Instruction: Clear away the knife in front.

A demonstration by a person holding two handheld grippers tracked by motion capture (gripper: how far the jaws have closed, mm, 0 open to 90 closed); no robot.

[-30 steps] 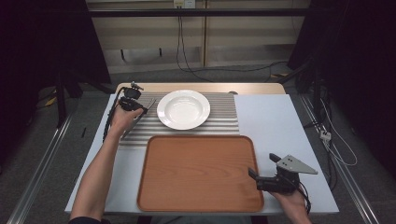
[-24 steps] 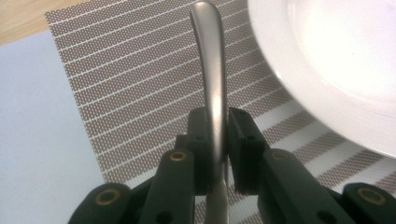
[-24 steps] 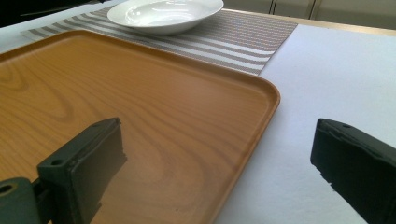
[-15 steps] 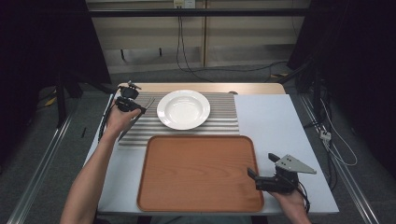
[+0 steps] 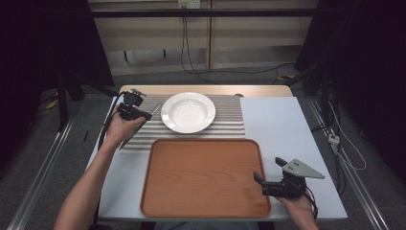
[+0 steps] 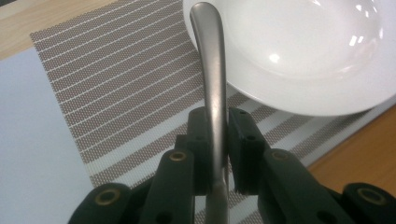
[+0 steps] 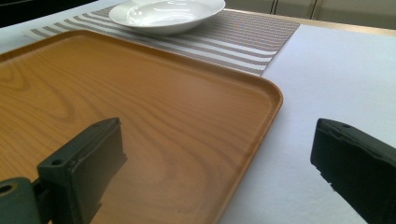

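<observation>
Item: metal utensil handle (image 6: 211,70), smooth brushed steel, slender and gently curved, rounded tip; working end hidden. Held upright-tilted in the left hand-held gripper (image 5: 143,114), jaws clamped on its shaft. Change noted: compared with a second before, that hand stood slightly farther left and higher over the striped placemat (image 5: 225,125), beside the white plate (image 5: 188,112); judged a lift-off for carrying. Right hand-held gripper (image 5: 268,173) wide apart, holding nothing, unmoved at the wooden tray (image 5: 201,177) corner on the bench (image 5: 287,124)
</observation>
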